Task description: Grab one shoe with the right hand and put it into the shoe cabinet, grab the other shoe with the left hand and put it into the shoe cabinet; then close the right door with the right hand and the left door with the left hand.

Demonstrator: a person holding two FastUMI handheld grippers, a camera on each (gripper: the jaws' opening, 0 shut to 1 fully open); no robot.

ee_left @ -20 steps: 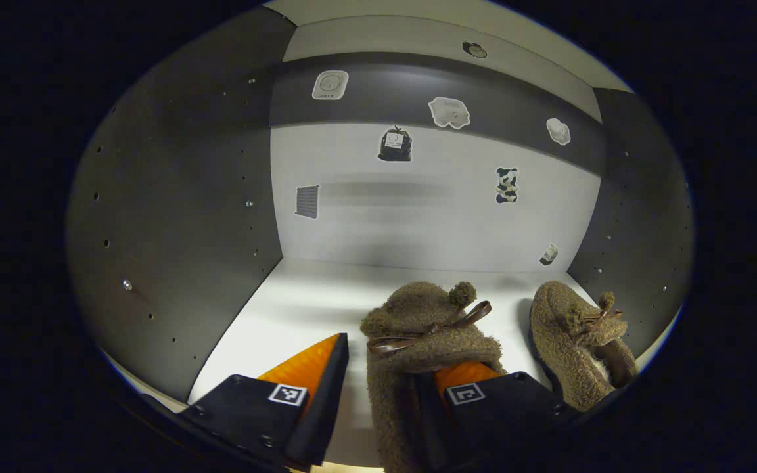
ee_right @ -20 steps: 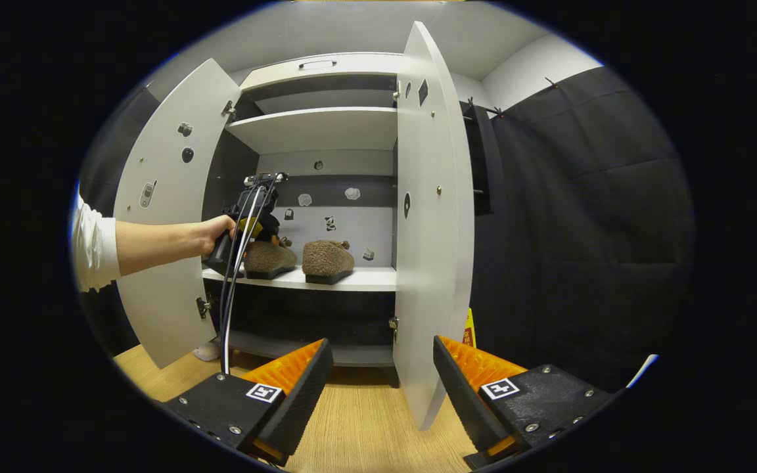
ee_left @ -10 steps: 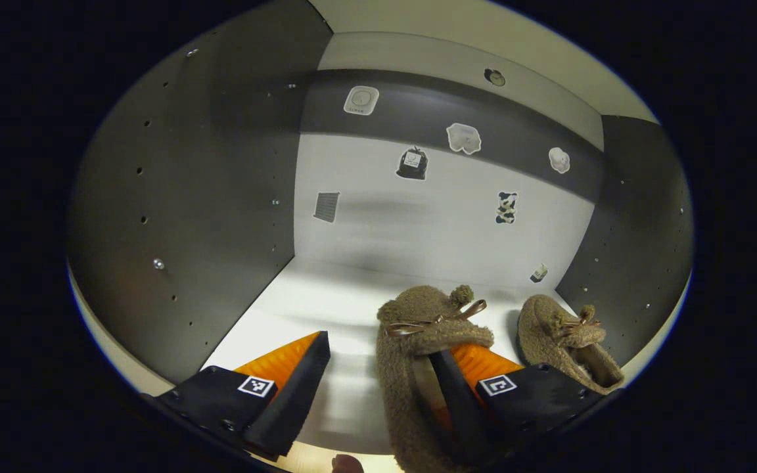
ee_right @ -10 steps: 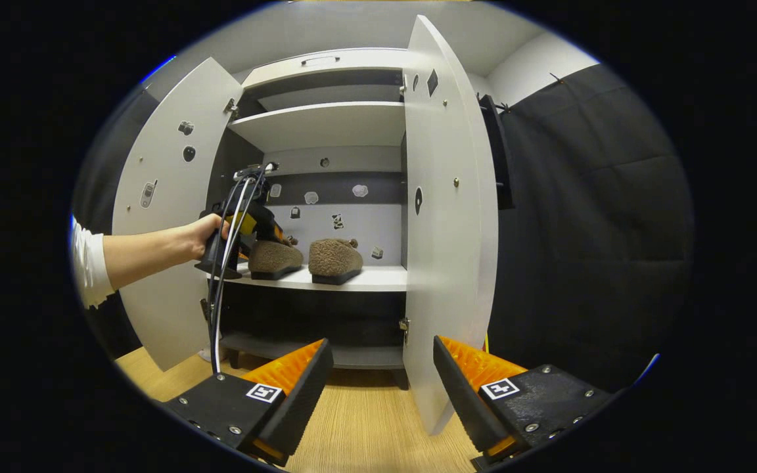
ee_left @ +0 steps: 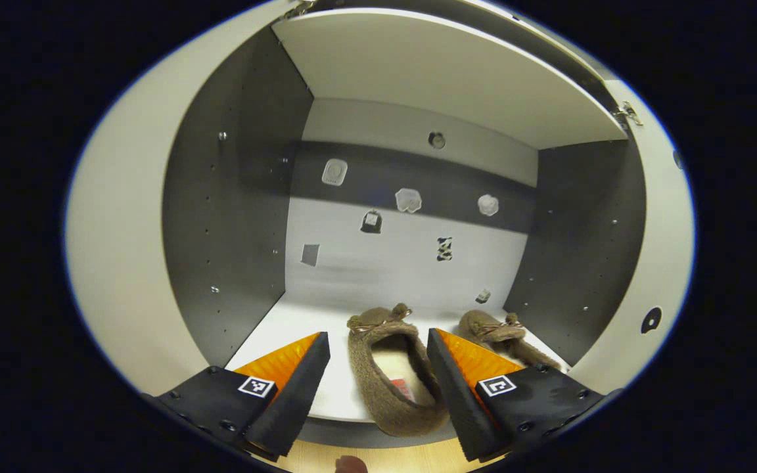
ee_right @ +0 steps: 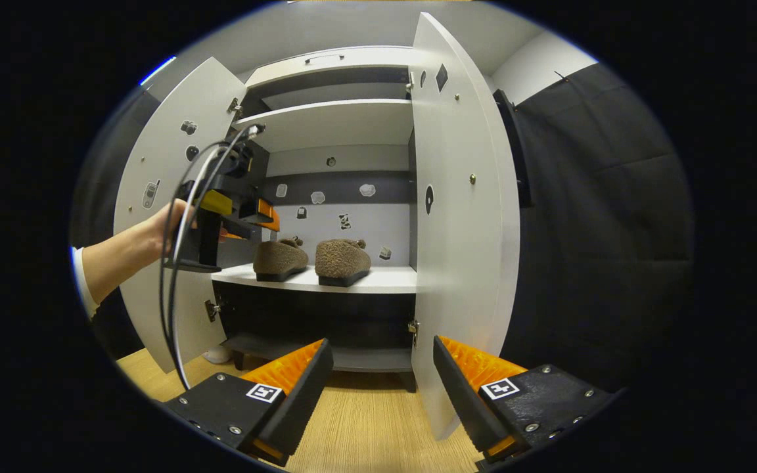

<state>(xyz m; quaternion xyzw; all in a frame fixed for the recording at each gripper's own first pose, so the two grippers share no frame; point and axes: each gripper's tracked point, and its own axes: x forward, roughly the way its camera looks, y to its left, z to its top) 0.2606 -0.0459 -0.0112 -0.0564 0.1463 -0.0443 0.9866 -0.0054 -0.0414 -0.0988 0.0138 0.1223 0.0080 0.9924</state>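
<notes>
Two fuzzy brown shoes stand side by side on the white middle shelf (ee_right: 378, 281) of the shoe cabinet: the left shoe (ee_left: 388, 371) (ee_right: 278, 258) and the right shoe (ee_left: 500, 332) (ee_right: 342, 259). My left gripper (ee_left: 378, 368) is open, drawn back in front of the shelf edge (ee_left: 336, 410), with nothing between its fingers; in the right gripper view the left gripper (ee_right: 257, 217) hangs above and left of the shoes, held by a hand (ee_right: 161, 223). My right gripper (ee_right: 382, 378) is open and empty, low over the wooden floor, facing the edge of the open right door (ee_right: 457, 217). The left door (ee_right: 168, 217) stands open too.
An upper white shelf (ee_right: 332, 121) spans the cabinet above the shoes. Small stickers dot the back wall (ee_left: 405, 263). A dark lower compartment (ee_right: 313, 322) sits under the shoe shelf. Black cloth wall (ee_right: 589, 217) lies right of the cabinet. Cables (ee_right: 178, 263) hang from the left gripper.
My left gripper has let go of the left shoe and pulled back out of the cabinet, rising slightly. The shoe stays on the shelf. The right gripper has shifted only slightly.
</notes>
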